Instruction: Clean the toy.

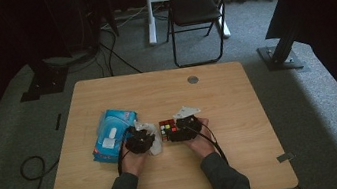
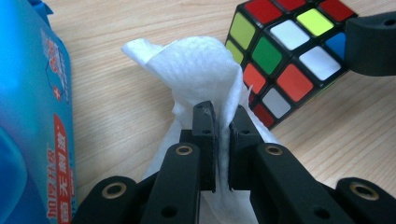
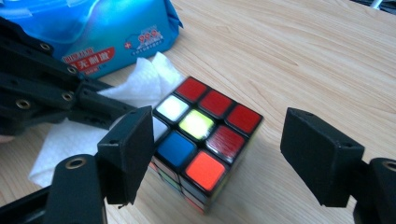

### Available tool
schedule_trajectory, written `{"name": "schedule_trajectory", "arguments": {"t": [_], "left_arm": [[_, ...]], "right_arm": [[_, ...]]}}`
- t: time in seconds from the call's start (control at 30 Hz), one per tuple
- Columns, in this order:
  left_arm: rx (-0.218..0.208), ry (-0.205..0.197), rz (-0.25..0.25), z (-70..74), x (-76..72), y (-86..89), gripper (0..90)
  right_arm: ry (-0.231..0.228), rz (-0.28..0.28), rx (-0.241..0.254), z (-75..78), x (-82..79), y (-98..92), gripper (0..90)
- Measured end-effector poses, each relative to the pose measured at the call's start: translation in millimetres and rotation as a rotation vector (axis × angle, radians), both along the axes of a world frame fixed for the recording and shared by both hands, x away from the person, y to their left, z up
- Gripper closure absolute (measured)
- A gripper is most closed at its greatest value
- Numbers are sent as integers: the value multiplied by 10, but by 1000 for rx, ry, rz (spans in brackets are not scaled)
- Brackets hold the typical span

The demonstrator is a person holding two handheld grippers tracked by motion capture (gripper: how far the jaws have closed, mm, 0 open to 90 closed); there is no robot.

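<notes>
My left gripper (image 2: 222,126) is shut on a fold of a white wet wipe (image 2: 196,65), which bulges up above the pads and trails down onto the wooden table (image 1: 237,94). A scrambled puzzle cube (image 3: 201,126) stands on the table just right of the wipe. My right gripper (image 3: 224,154) is open with the cube between its jaws. Its left pad is close against the cube's side and its right pad stands well apart. In the high view both grippers sit side by side near the table's middle, the left gripper (image 1: 141,138) by the wipe (image 1: 154,144) and the right gripper (image 1: 174,130) at the cube (image 1: 165,125).
A blue pack of wet wipes (image 1: 111,133) lies left of the left gripper, close to the wipe. A round grommet (image 1: 193,79) sits near the table's far edge. Beyond the table stand a black folding chair (image 1: 197,9) and stand bases, with cables on the carpet.
</notes>
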State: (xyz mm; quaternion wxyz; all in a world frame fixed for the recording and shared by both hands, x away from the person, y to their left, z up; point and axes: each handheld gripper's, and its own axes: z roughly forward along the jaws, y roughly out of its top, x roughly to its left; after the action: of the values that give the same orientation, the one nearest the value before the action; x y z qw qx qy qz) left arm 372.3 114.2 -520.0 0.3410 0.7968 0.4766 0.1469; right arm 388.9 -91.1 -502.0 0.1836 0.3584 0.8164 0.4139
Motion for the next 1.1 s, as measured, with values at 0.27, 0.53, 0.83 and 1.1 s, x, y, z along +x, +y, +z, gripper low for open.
{"name": "schedule_trajectory", "arguments": {"t": [0.27,0.53,0.83,1.1], "left_arm": [[-4,-12,0,43,40,-33,844],[-7,-13,8,34,38,-33,844],[-9,-14,8,37,38,-30,844],[-16,-13,16,24,45,-36,844]], "right_arm": [[4,-20,15,-6,-13,-141,273],[1,-3,33,7,-10,33,228],[12,-4,8,-8,11,137,206],[22,0,28,-2,3,68,223]]}}
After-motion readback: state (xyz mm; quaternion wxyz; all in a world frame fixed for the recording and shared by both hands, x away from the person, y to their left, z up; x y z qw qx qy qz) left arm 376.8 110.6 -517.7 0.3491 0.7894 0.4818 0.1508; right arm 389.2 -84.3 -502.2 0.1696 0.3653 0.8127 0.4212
